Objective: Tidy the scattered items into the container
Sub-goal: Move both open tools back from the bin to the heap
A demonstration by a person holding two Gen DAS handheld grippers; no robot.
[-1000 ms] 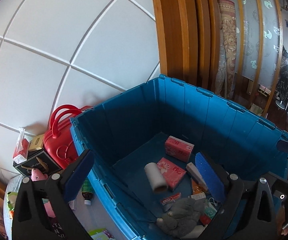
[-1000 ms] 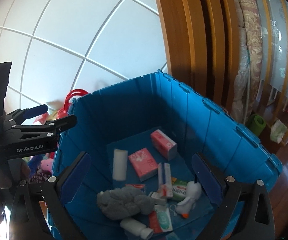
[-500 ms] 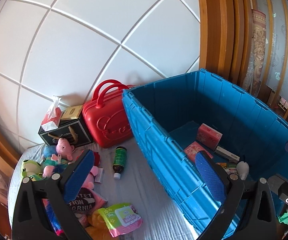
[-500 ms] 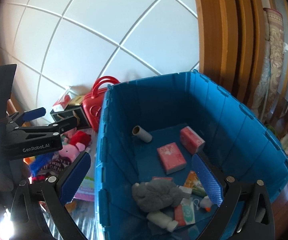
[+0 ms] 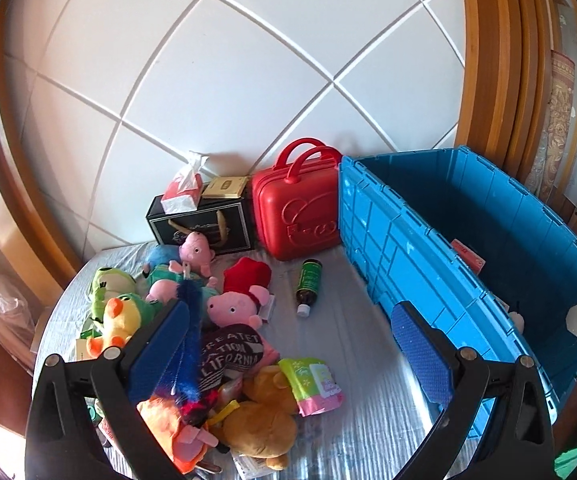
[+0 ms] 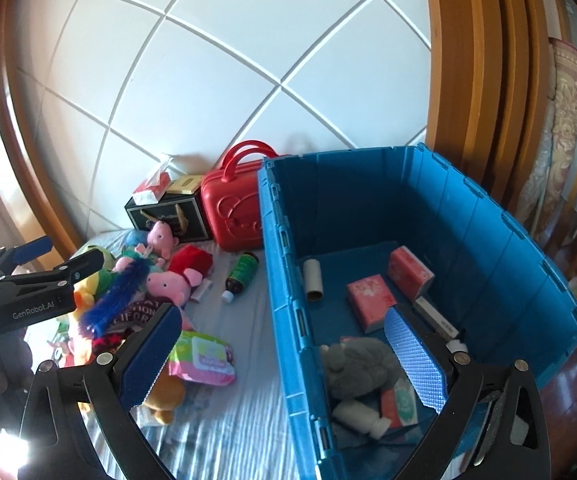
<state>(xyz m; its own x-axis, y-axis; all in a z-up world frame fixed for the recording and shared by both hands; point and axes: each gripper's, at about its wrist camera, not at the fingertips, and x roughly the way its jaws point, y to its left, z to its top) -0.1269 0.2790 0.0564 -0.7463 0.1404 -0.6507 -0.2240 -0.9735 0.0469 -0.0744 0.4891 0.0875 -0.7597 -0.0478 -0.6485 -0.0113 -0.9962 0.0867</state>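
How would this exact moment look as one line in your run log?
phase: between picks | left gripper: open, empty | right gripper: open, empty | blue bin: partly filled | plush toys: outside

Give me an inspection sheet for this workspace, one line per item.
Surface: grey sheet, wrinkled.
Job's things: blue crate open, holding tissue packs, a grey plush, a cardboard roll; plush toys, green bottle, wipes pack lie outside.
Clutter: red case, black box.
Grippers: left hand-held gripper and right hand-held gripper open, empty.
Cables: nothing seen.
Surroundings: white panelled wall, wooden frame.
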